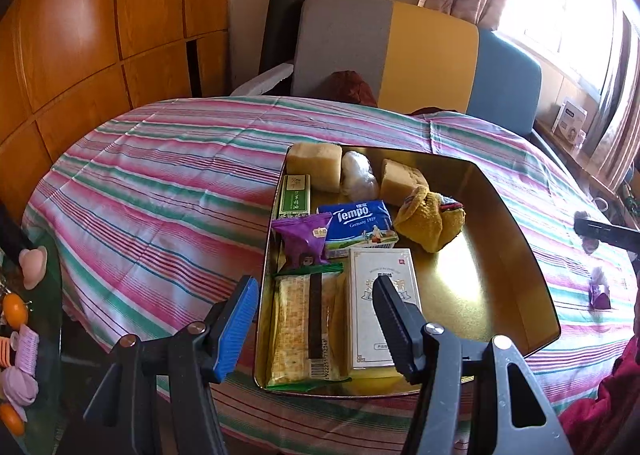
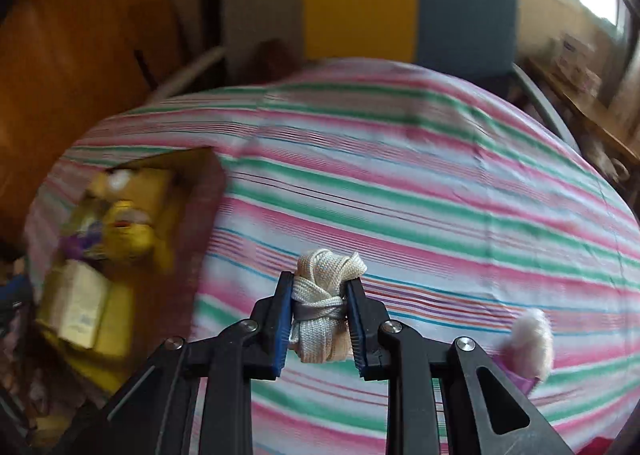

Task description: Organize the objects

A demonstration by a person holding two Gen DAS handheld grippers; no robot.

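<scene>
While the right hand's view smears with blur, this is how the room lies, left side to right:

Far left edge, left wrist view: small clutter on a dark surface, pink and orange bits, too small to name.

Left gripper: fingers spread wide, nothing between them, low centre of its own view over the near end of the tin.

Tin tray: gold, open, on the striped cloth, centre of the left view. In the right view it sits blurred at the left edge.

Tray contents, left to right: green box, purple packet and cracker pack along the left wall; blue Tempo tissue pack and white box mid-tray; mustard cloth bundle just right of the tissues. The right part of the floor is bare.

Right gripper: bottom centre of its view, fingers narrowed onto a knotted cream strap bundle, above the cloth and well right of the tray.

Handling the bundle: looks light, soft, squashy woven webbing; no breakage worry. It will give under the pads, so the tied waist, where the grip sits now, seems the safest hold. Loose ends could slip or snag.

Likely spot: my guess is the tray's bare right floor.

Far right, right view: a fluffy pink thing on the cloth, low right.
</scene>
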